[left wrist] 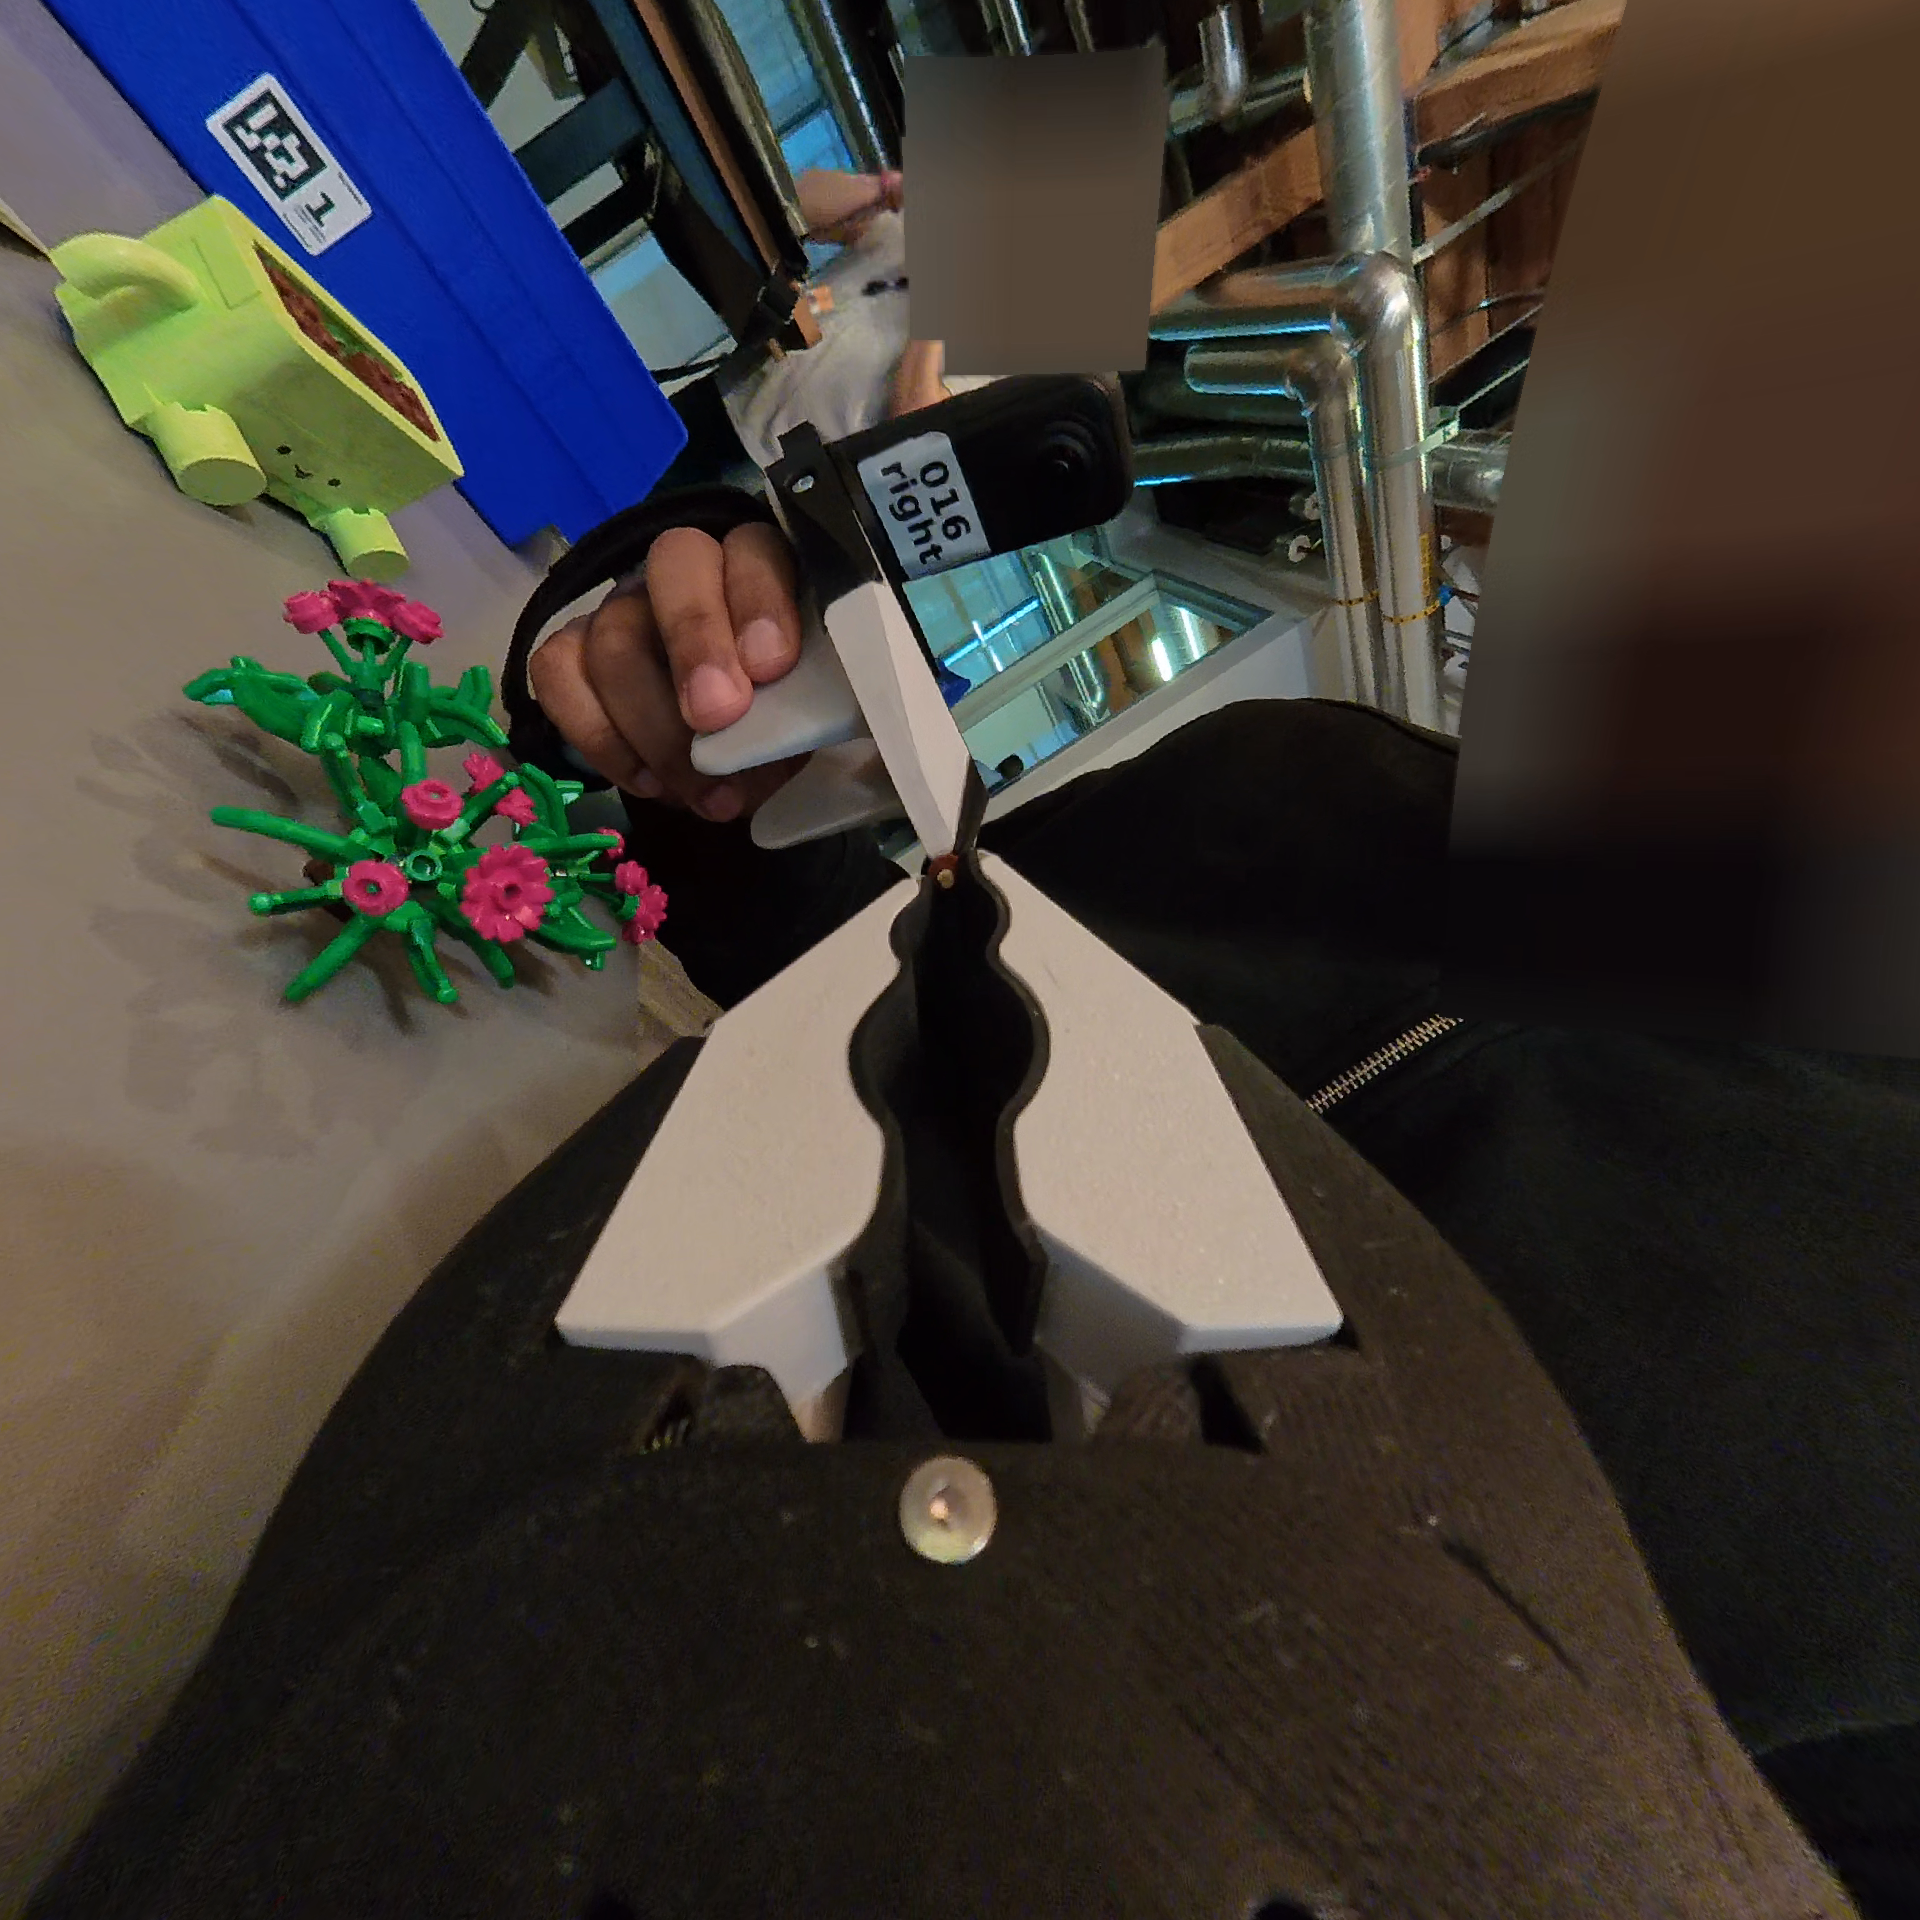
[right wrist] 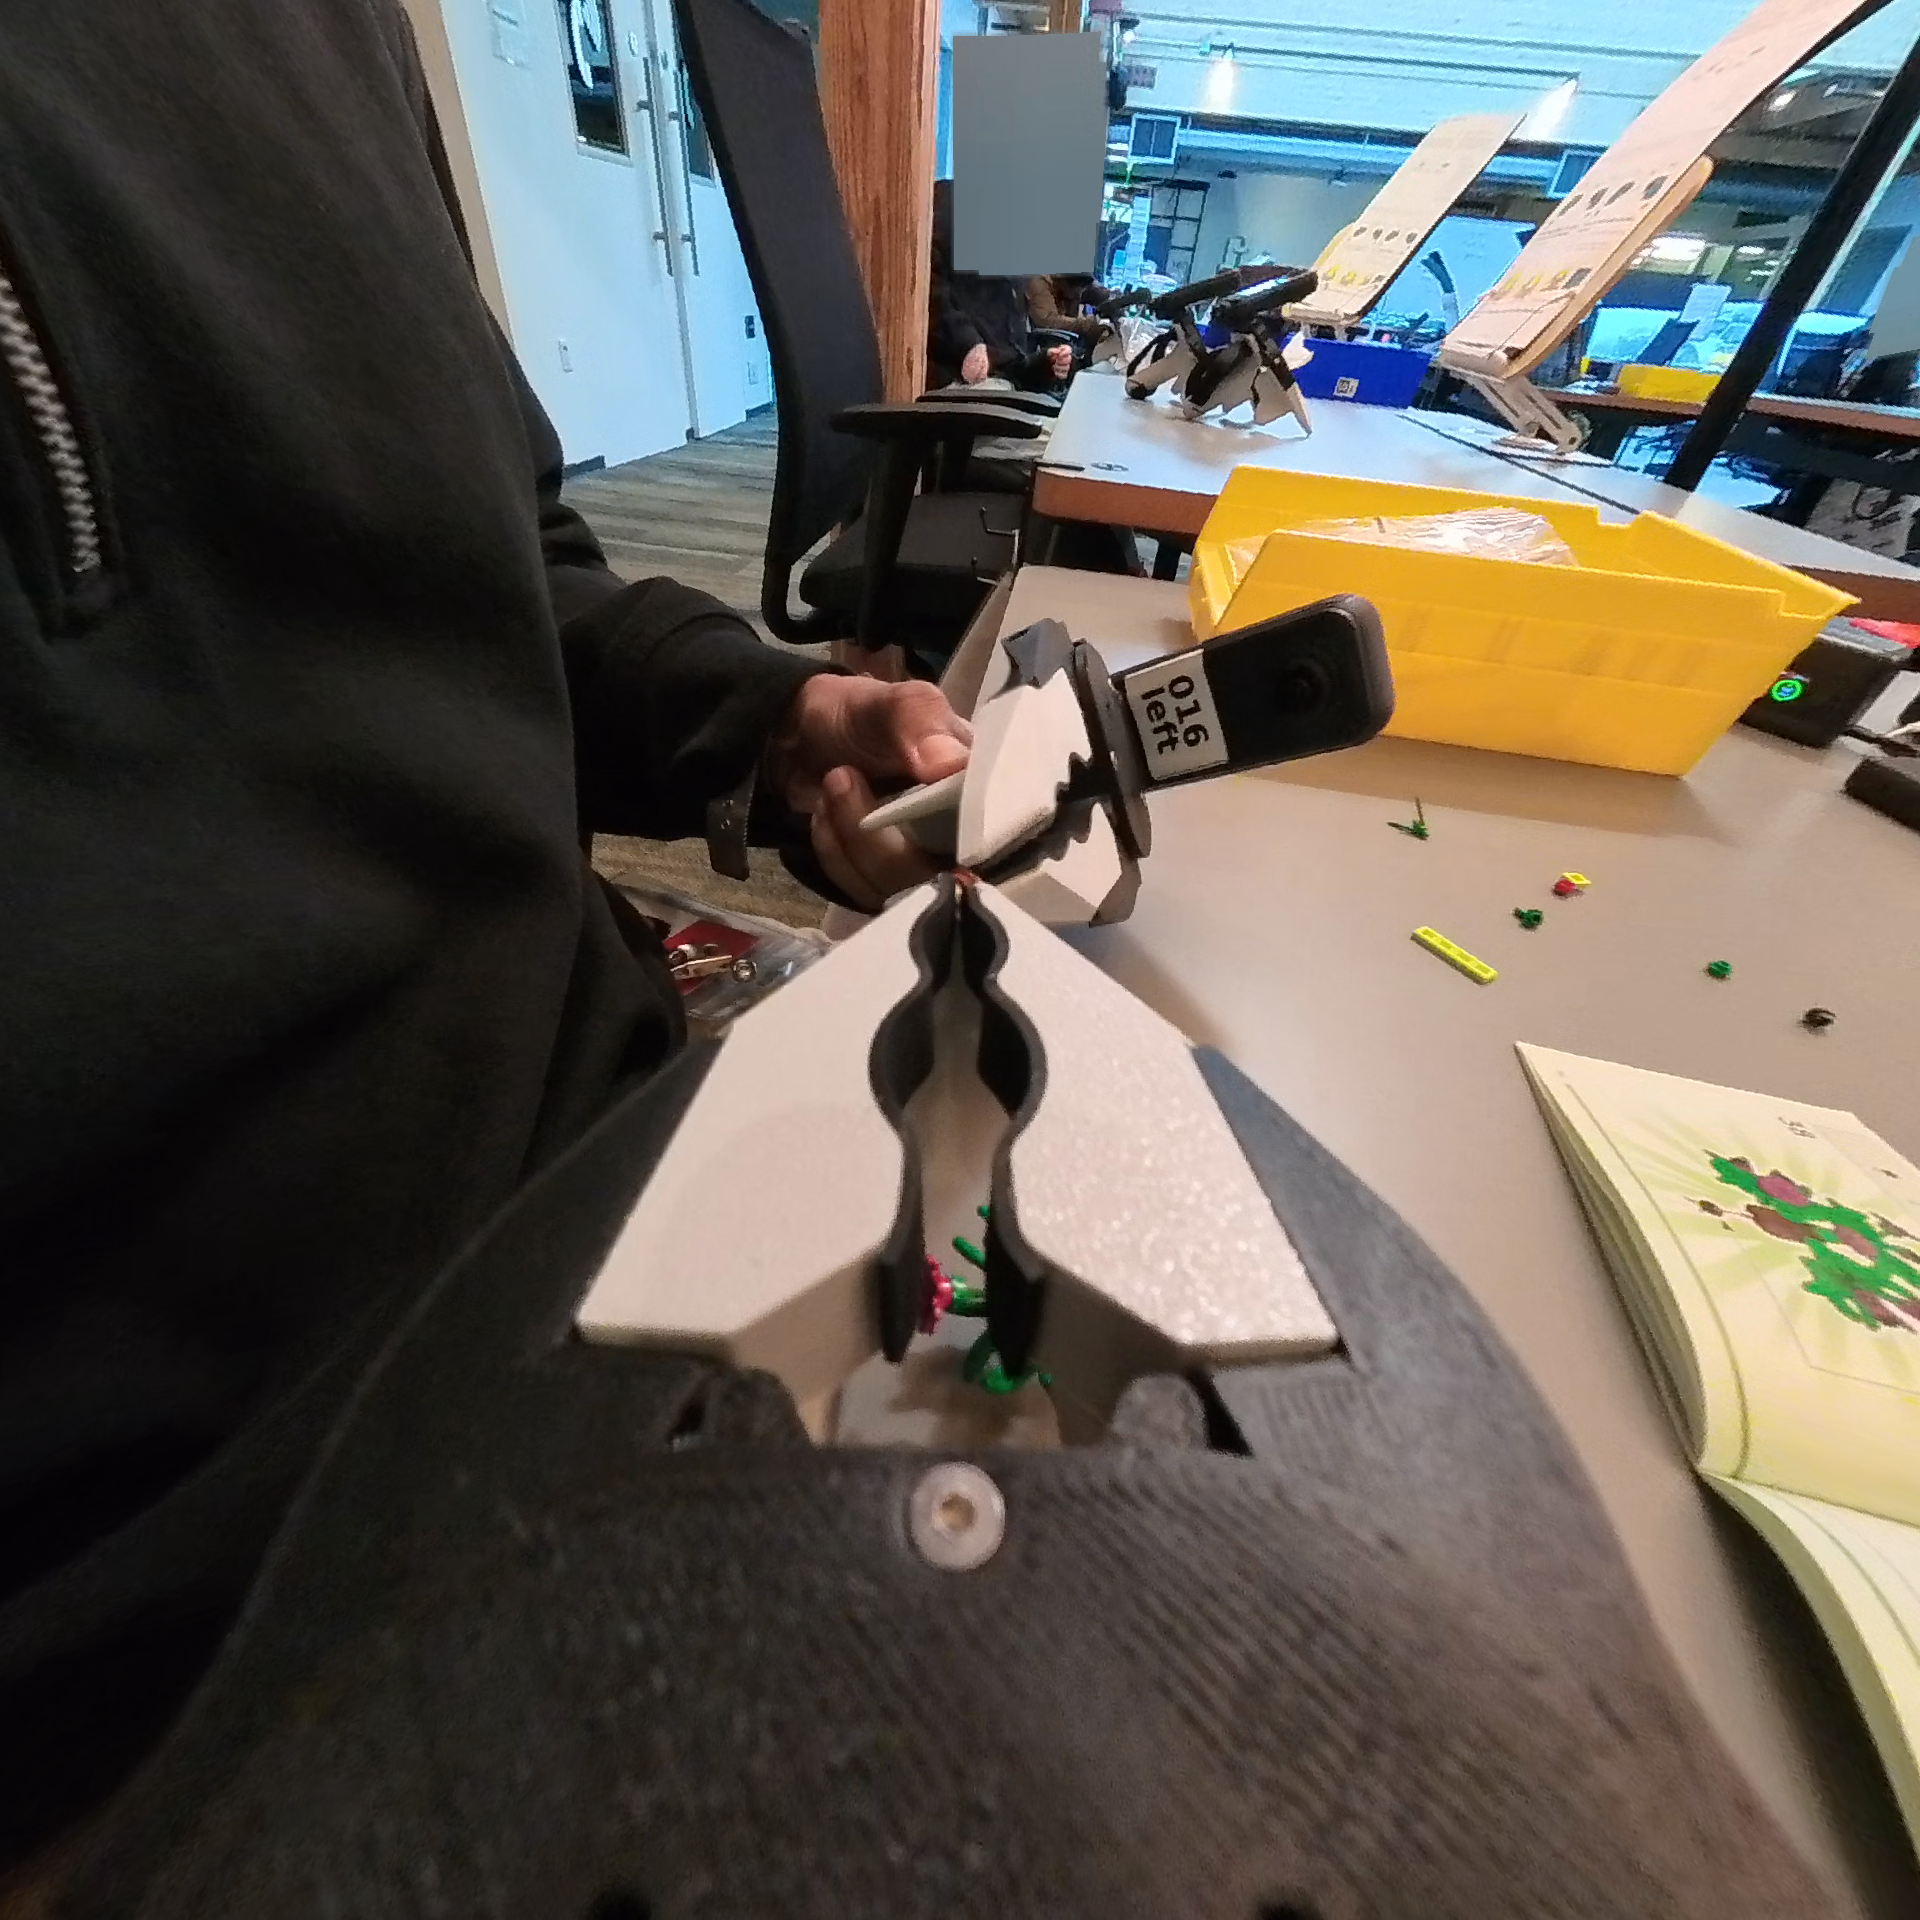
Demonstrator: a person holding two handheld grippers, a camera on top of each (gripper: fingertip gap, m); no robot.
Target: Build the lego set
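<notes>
I am holding both claws tip to tip above the table edge, in front of my dark jacket [right wrist: 312,727]; the left claw [left wrist: 943,878] is pressed together at its tips and is pinching a tiny reddish-brown piece [left wrist: 943,869] with a pale stud end; the right claw [left wrist: 951,831] is coming in from twelve o'clock in the left wrist view, its tips closed on the same tiny piece, my hand [left wrist: 665,675] wrapping its grip; from the right wrist view the right claw [right wrist: 954,896] is meeting the left claw [right wrist: 966,868] at twelve o'clock, the small piece [right wrist: 962,881] sitting right where the four tips touch; I cannot tell which pair is bearing most of it.

The flower build [left wrist: 436,821], green stems with pink blooms, is standing on the grey table [left wrist: 156,1143] at about nine o'clock of the left claw, well apart from it; a lime-green block planter [left wrist: 249,374] is lying tipped at ten o'clock, beside a blue bin [left wrist: 416,239].

In the right wrist view a yellow bin [right wrist: 1507,644] is sitting at two o'clock; loose pieces are lying at three o'clock, among them a yellow strip [right wrist: 1455,954] and small green bits [right wrist: 1527,916]; an open instruction booklet [right wrist: 1766,1299] is lying at four o'clock.
</notes>
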